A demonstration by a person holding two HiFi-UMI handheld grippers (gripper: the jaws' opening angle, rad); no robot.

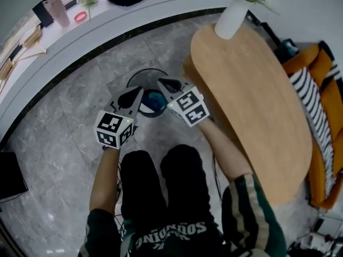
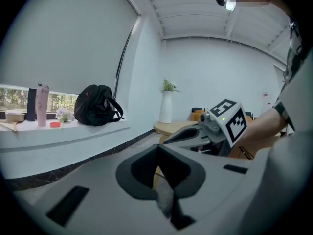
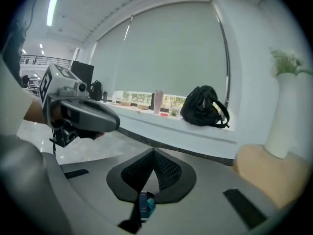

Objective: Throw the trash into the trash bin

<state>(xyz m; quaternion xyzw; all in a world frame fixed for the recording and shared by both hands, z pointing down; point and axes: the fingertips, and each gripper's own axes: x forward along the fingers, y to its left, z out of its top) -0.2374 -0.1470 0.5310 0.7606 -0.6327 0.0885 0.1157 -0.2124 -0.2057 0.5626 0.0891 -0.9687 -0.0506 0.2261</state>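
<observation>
A round dark trash bin (image 1: 137, 78) stands on the grey stone floor, with something teal-blue (image 1: 156, 97) lying inside it. Both grippers hover just above the bin's near side. My left gripper (image 1: 140, 91) is over the bin's left part; its jaws meet at the tips with nothing between them (image 2: 157, 148). My right gripper (image 1: 161, 82) is over the bin's right part, also shut and empty (image 3: 154, 153). Through the slot under its jaws a small blue piece (image 3: 145, 205) shows below. Each gripper is visible in the other's view: the right gripper (image 2: 168, 141) and the left gripper (image 3: 116, 123).
An oval wooden table (image 1: 252, 100) stands close on the right, bearing a white vase (image 1: 232, 18) with flowers. A curved white ledge (image 1: 96, 23) runs behind the bin and carries a black backpack (image 2: 97, 105), a pink bottle (image 1: 57, 9) and small items. An orange seat (image 1: 327, 90) lies beyond the table.
</observation>
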